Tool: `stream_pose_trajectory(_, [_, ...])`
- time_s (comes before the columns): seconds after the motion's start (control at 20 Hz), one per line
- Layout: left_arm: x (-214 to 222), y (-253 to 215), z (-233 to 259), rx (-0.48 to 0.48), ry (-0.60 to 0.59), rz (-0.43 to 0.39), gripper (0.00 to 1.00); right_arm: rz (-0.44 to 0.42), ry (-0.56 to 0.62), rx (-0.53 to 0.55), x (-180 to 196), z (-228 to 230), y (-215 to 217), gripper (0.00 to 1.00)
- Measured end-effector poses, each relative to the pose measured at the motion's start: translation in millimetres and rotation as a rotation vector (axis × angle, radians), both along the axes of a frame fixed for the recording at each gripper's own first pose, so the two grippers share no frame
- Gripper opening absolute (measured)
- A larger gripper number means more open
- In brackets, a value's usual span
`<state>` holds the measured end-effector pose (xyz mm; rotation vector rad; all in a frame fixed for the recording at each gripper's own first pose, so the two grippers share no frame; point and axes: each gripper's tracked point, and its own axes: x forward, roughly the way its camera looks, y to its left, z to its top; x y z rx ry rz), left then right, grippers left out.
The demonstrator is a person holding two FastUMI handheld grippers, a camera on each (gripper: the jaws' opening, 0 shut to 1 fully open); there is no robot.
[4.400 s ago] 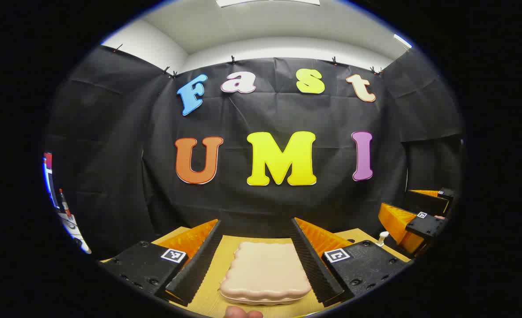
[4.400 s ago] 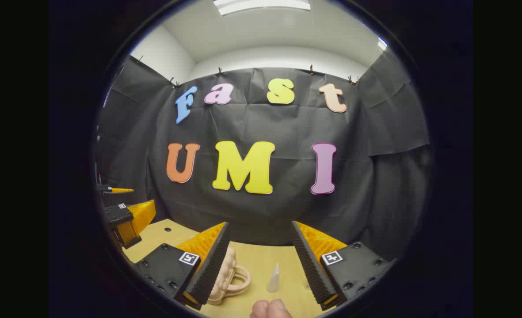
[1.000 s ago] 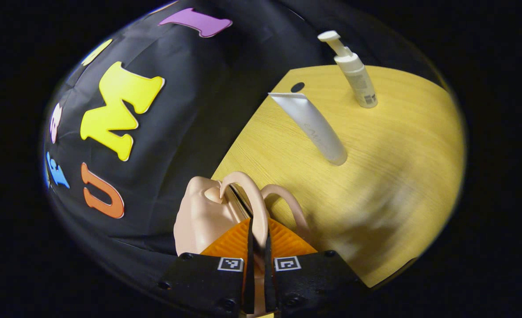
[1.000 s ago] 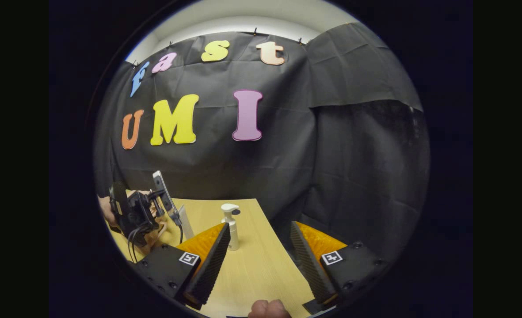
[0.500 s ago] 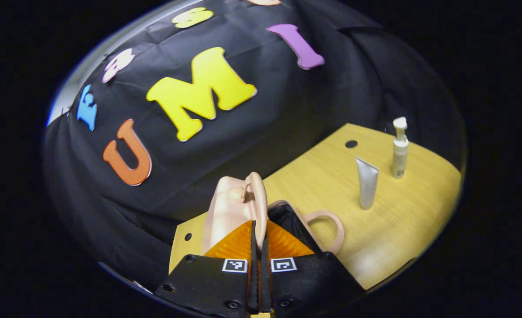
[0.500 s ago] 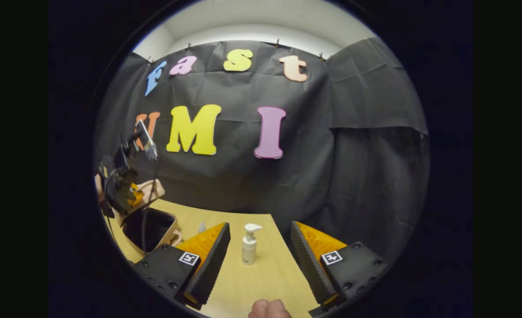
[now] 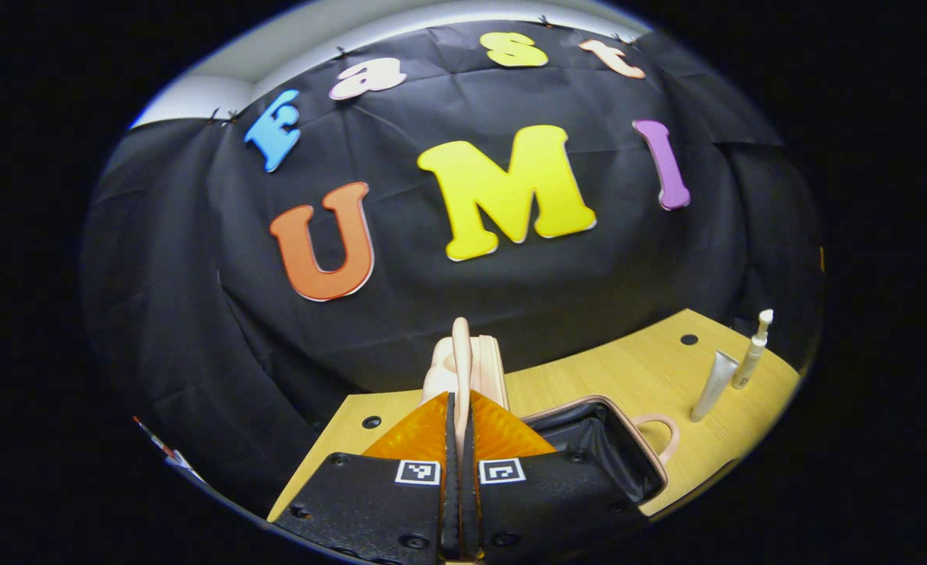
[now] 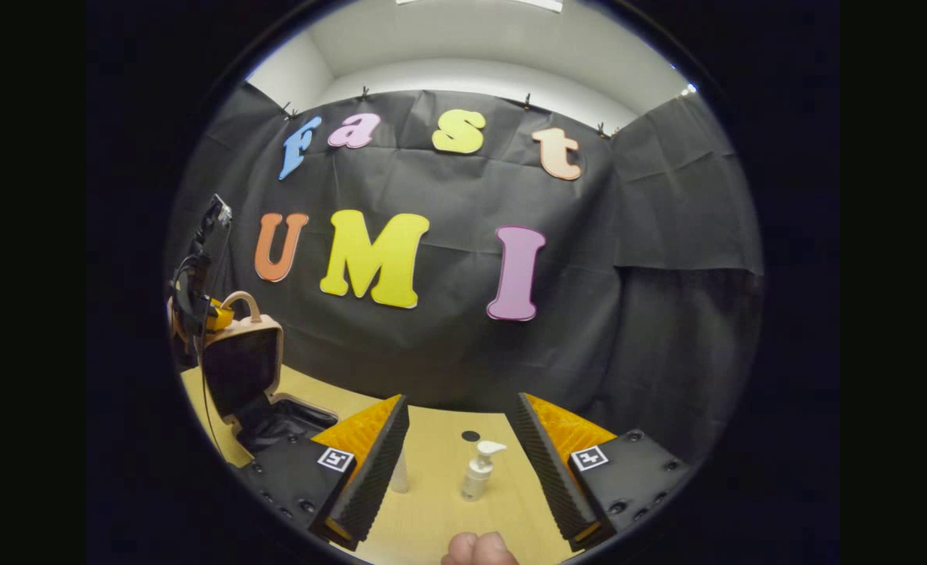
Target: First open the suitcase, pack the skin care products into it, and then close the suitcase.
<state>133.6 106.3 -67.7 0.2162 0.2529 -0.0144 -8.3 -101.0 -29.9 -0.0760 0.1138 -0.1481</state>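
My left gripper (image 7: 457,408) pinched the lid handle (image 7: 461,353) of the open suitcase (image 8: 249,377), while my right gripper (image 8: 457,463) gaped above the pump bottle (image 8: 476,469).

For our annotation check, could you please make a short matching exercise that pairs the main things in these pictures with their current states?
Things:
1. suitcase
2. pump bottle
3. left gripper
4. right gripper

States:
a. jaws wide apart, nothing between them
b. lid raised, dark lining showing
c. closed on the lid's handle
d. standing upright on the table

Pairs: 1-b, 2-d, 3-c, 4-a
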Motion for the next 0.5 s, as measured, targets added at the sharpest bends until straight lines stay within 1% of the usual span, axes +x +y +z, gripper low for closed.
stream_pose_trajectory(0.15, [-4, 52, -7, -0.112, -0.010, 0.011, 0.04, 0.012, 0.031, 0.047, 4, -1, 23, 0.82])
stream_pose_trajectory(0.2, [-3, 70, -11, -0.135, -0.012, 0.016, 0.04, 0.008, 0.040, 0.053, 6, 0, 30, 0.80])
stream_pose_trajectory(0.35, [6, 122, -33, -0.216, 0.003, 0.045, 0.04, -0.003, 0.044, 0.033, 12, 4, 43, 0.81])
stream_pose_trajectory(0.5, [5, 168, -73, -0.306, 0.037, 0.111, 0.05, -0.002, 0.068, 0.017, 14, 1, 61, 0.81])
